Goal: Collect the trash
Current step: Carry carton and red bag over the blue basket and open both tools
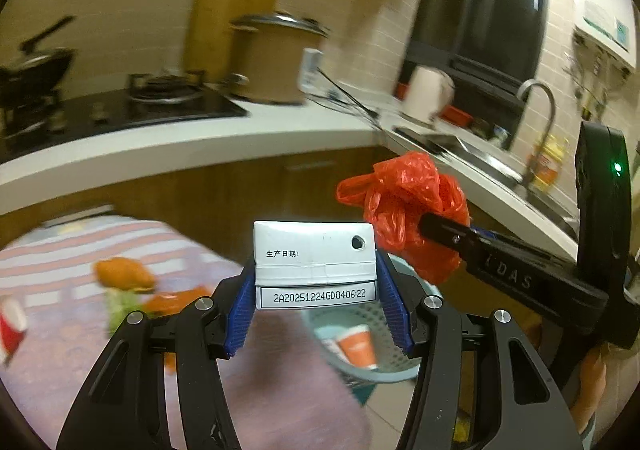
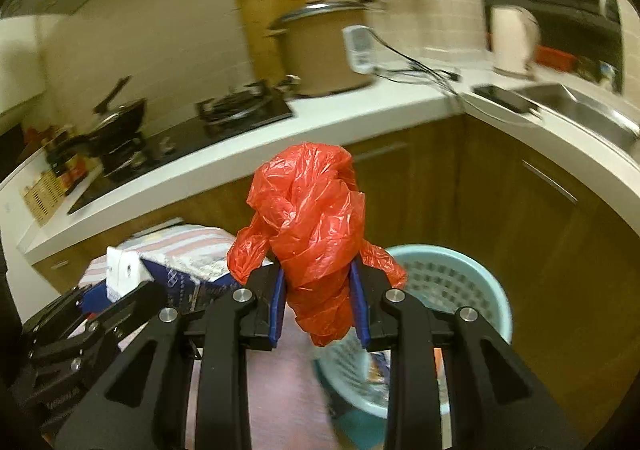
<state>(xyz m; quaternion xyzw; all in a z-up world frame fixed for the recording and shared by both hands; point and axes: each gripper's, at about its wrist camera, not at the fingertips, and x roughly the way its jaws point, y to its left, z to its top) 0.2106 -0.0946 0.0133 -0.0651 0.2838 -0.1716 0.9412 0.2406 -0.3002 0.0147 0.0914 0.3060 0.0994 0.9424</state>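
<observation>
My left gripper (image 1: 316, 290) is shut on a white milk carton (image 1: 315, 264), held in the air above the striped table edge. My right gripper (image 2: 318, 302) is shut on a crumpled red plastic bag (image 2: 312, 226), held above a light blue perforated basket (image 2: 472, 290). The basket also shows in the left wrist view (image 1: 404, 370), with an orange paper cup (image 1: 358, 346) inside. In the left wrist view the right gripper (image 1: 430, 228) and the bag (image 1: 404, 205) sit to the right of the carton. The carton (image 2: 124, 270) and the left gripper (image 2: 112, 298) appear at the left in the right wrist view.
A table with a striped purple cloth (image 1: 120, 246) carries an orange bun (image 1: 124, 274), green scraps (image 1: 122, 308) and a red cup (image 1: 12, 326). Behind runs a white counter (image 1: 200, 141) with a stove (image 1: 160, 101), a pot (image 1: 272, 57), a kettle (image 1: 426, 93) and a sink (image 1: 472, 153).
</observation>
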